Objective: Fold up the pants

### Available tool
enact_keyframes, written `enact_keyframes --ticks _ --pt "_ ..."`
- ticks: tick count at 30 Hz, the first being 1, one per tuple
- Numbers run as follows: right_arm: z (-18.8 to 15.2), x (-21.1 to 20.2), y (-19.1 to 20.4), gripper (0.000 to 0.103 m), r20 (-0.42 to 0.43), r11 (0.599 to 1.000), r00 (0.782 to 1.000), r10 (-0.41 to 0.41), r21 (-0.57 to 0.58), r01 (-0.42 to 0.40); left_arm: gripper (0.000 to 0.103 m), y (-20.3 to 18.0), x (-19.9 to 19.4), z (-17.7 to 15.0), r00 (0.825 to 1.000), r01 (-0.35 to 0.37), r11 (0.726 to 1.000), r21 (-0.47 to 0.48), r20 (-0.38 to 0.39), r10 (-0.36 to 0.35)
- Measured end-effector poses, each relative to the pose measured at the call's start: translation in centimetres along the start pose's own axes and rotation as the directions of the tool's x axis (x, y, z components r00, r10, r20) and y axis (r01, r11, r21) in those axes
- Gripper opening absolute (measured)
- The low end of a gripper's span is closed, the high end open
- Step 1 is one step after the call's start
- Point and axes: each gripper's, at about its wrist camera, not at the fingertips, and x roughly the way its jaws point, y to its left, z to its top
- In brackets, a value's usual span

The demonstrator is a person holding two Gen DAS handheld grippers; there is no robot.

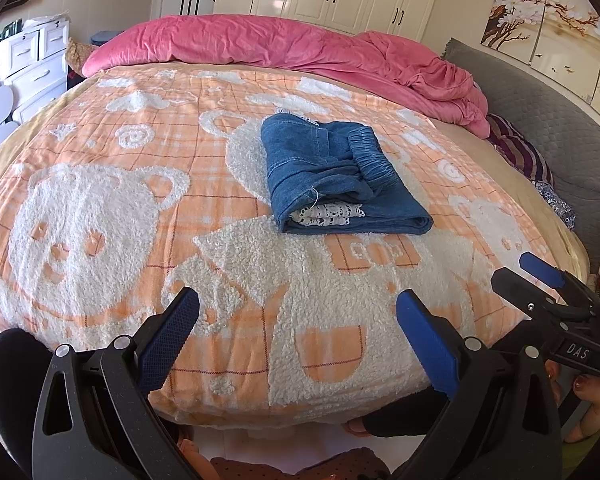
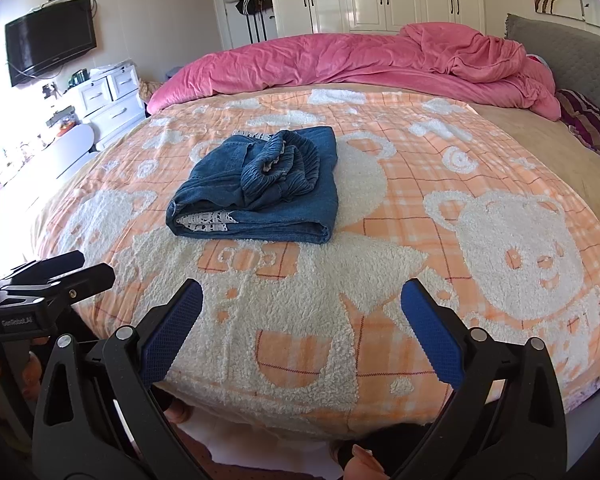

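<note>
The pants (image 1: 340, 176) lie folded in a small stack in the middle of the bed (image 1: 100, 216). The left gripper (image 1: 298, 336) and right gripper (image 2: 302, 328) are wide apart, holding nothing. The fold looks done; just pat the bumpy waistband flat.

black grippers (image 1: 296, 332), blue textured pads (image 1: 168, 340), silver screws; perhaps dark trousers.

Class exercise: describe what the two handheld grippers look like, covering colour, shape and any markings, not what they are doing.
Both are black plastic with silver pivot bolts. The left gripper and right gripper each carry two blue, cross-hatched finger pads. Seen from the other camera, the right one is marked "DAS" and the left "GenRobot.AI".
</note>
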Motion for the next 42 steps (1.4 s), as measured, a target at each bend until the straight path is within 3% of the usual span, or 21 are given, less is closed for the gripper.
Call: enact_keyframes --ticks 42 --pt "0.09 -0.01 -0.33 0.094 0.003 1.000 1.000 -0.006 0.003 0.006 0.099 0.18 0.42 -0.12 1.000 -0.002 1.000 -0.012 -0.029 0.001"
